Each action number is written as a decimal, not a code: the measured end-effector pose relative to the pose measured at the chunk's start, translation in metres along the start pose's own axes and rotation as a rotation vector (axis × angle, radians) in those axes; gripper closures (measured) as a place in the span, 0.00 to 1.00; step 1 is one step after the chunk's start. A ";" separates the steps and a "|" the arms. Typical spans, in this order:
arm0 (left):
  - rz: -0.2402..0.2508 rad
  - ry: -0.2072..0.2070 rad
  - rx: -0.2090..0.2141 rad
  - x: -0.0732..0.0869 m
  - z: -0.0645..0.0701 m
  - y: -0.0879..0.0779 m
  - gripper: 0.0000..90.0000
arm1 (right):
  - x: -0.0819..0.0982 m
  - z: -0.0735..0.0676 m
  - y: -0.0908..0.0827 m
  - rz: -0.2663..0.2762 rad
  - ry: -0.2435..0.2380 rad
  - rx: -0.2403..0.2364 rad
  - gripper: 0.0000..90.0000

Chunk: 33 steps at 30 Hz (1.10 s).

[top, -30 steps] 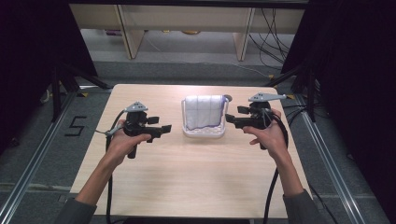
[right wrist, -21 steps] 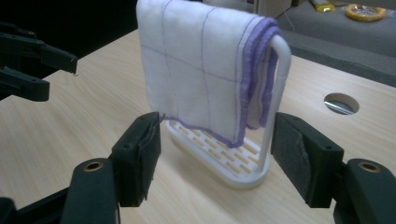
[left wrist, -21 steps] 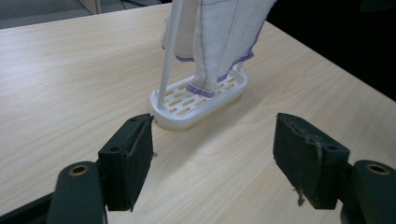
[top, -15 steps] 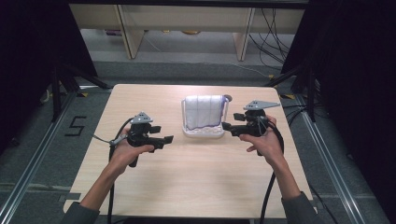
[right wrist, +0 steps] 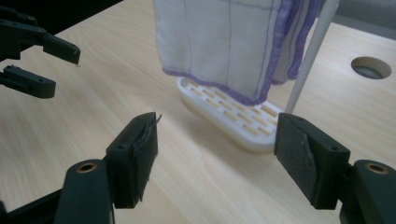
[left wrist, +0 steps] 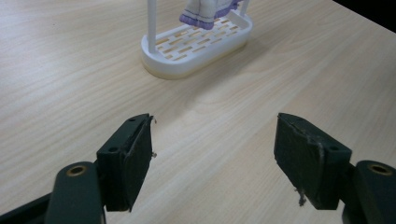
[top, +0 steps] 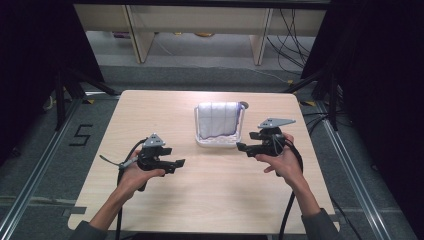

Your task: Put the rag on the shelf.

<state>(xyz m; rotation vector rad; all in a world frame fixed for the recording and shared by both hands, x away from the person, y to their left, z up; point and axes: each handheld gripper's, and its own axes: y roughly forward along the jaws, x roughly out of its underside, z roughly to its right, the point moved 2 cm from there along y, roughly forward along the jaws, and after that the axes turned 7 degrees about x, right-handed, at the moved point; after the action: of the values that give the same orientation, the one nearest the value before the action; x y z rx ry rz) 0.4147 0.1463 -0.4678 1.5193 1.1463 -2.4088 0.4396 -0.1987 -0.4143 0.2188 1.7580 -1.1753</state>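
A white cloth with purple edging [top: 217, 120] hangs over a small white rack whose slotted base [top: 218, 142] stands on the wooden table [top: 150, 115]. My left gripper [top: 180, 165] is held low over the table at the near left of the rack and points right. It is open, with bare wood between its jaws [left wrist: 212, 154]. My right gripper [top: 244, 141] is just right of the rack and points left at the cloth [right wrist: 224, 42]. It is open [right wrist: 215, 158]; its jaws have just been opening a little with nothing between them.
A round hole [top: 243, 105] is in the table behind the rack. Cables trail from both grippers toward the near edge. Metal frame rails run along both sides of the table, and shelving stands beyond its far edge.
Both hands have sunk and come nearer to the person. The left gripper has shifted right along the table; the right gripper has dropped to the level of the rack's base.
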 end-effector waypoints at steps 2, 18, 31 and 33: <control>0.013 -0.008 0.003 0.001 0.002 0.000 0.31 | 0.004 0.000 0.001 -0.001 -0.006 0.003 0.34; -0.032 0.018 0.012 0.055 0.023 0.000 0.30 | 0.043 -0.018 0.010 -0.064 -0.031 -0.009 0.35; -0.033 0.045 0.019 0.071 0.039 -0.004 0.30 | 0.066 -0.044 0.008 -0.074 -0.028 -0.047 0.35; -0.029 0.039 0.022 0.073 0.041 -0.006 0.30 | 0.071 -0.045 0.006 -0.072 -0.041 -0.047 0.35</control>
<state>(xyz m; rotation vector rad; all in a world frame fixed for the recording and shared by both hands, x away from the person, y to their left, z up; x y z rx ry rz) 0.3447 0.1476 -0.5137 1.5736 1.1605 -2.4286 0.3791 -0.1841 -0.4717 0.1038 1.7682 -1.1800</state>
